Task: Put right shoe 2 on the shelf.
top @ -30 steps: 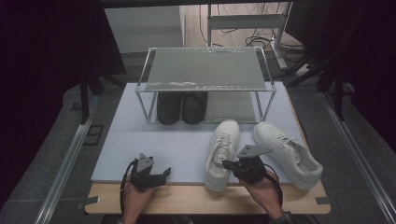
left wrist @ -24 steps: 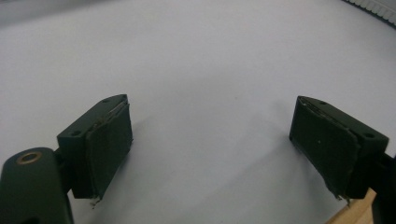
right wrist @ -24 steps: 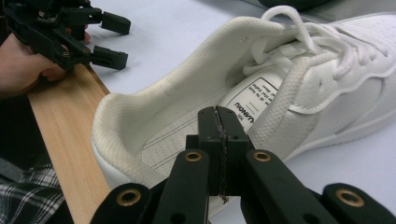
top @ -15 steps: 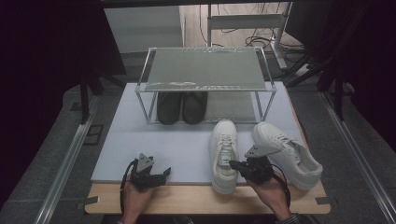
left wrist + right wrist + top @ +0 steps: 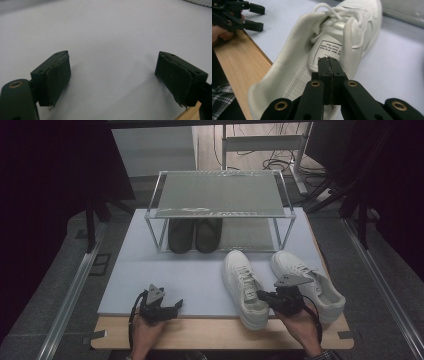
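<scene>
Our right tool point(image 5: 329, 65), pressed together and holding nothing, sits over the near white lace-up shoe point(image 5: 245, 285), whose long side points toward the metal shoe rack point(image 5: 220, 200).

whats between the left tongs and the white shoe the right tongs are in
Nothing: in the high view, bare pale mat runs from the open left tongs to the near white shoe. The shut right tongs reach into its opening.

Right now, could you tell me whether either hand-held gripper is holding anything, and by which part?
Neither holds anything. The right hand-held gripper is shut, its tips inside the opening of the white sneaker, clamping nothing visible. The left hand-held gripper is open over the white mat.
</scene>
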Demonstrator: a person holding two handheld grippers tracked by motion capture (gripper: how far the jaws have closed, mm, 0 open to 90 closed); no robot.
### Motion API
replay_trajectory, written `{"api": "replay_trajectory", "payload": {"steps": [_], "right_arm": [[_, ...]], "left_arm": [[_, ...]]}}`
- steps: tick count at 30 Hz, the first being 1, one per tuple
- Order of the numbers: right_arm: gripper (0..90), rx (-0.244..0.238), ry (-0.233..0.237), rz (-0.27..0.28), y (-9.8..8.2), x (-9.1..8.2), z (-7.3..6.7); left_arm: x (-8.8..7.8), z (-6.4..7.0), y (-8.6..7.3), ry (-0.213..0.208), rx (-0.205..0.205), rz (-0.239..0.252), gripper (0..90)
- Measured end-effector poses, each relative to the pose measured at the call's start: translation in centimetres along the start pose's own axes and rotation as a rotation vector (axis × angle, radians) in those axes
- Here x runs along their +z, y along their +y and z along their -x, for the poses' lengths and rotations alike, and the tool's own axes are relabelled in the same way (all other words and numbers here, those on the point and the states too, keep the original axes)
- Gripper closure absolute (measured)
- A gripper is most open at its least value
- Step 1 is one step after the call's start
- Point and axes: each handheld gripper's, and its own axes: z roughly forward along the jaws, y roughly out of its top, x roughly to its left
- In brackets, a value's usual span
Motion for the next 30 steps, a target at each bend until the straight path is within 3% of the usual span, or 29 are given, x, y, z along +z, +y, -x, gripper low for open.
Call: {"api": "replay_trajectory", "payload": {"steps": [9,19,24,30], "right_arm": [[85.6,0.031,0.005,-0.015,0.3,-0.7,-0.2],[68.8,0.019,-0.064,-0.006,1.4,-1.9,0.0],[60.6,0.043,-0.08,-0.014,1.7,-1.3,0.5],[60.5,0.062,-0.068,-0.036,1.7,0.1,1.1]], "left_arm": [[0.0,0.0,0.0,0.0,0.0,0.0,12.8],[0.0,0.0,0.0,0.0,0.0,0.0,12.8],[0.0,0.0,0.0,0.0,0.0,0.0,12.8],[0.0,0.0,0.0,0.0,0.0,0.0,12.9]]}}
